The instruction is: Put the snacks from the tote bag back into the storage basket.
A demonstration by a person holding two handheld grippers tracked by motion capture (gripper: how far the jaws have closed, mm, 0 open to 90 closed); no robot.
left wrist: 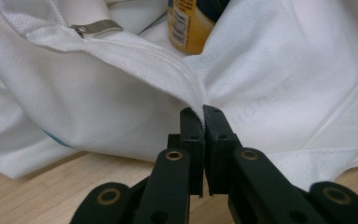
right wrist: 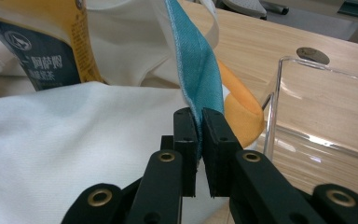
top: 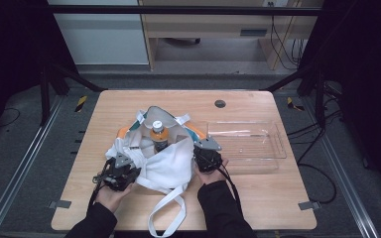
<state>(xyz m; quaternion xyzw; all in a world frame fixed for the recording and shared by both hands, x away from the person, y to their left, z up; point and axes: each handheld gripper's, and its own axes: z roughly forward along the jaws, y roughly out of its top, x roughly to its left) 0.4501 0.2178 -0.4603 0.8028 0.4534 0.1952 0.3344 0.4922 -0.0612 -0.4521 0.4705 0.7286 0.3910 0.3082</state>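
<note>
Here, at the left of the pale, wood-grained worktop (top: 258, 198), the left tongs (top: 124, 171) are clamped on the hemmed rim of the soft white woven-fabric tote bag (top: 168, 166). In the left gripper view the black, blocky jaws pinch a stitched fold of fine mesh-like cloth (left wrist: 196, 100), with a small flat metal zip pull (left wrist: 95, 27) lying on the rim farther up.

The bag slumps in crumpled folds at the middle of the worktop, its mouth open, and a long white webbing strap (top: 166, 215) loops off its near side toward the worktop's front edge. Inside it stands a round plastic bottle of orange drink with a white cap and a dark label (top: 158, 135).

On the bag's right side, the right tongs (top: 203, 151) are shut on a teal woven trim band (right wrist: 196, 70) at the rim, next to an orange fabric patch (right wrist: 242, 119). Just beside that, to the right, lies a clear, shallow, rectangular plastic tray (top: 273, 148) with rounded corners and glossy walls.
</note>
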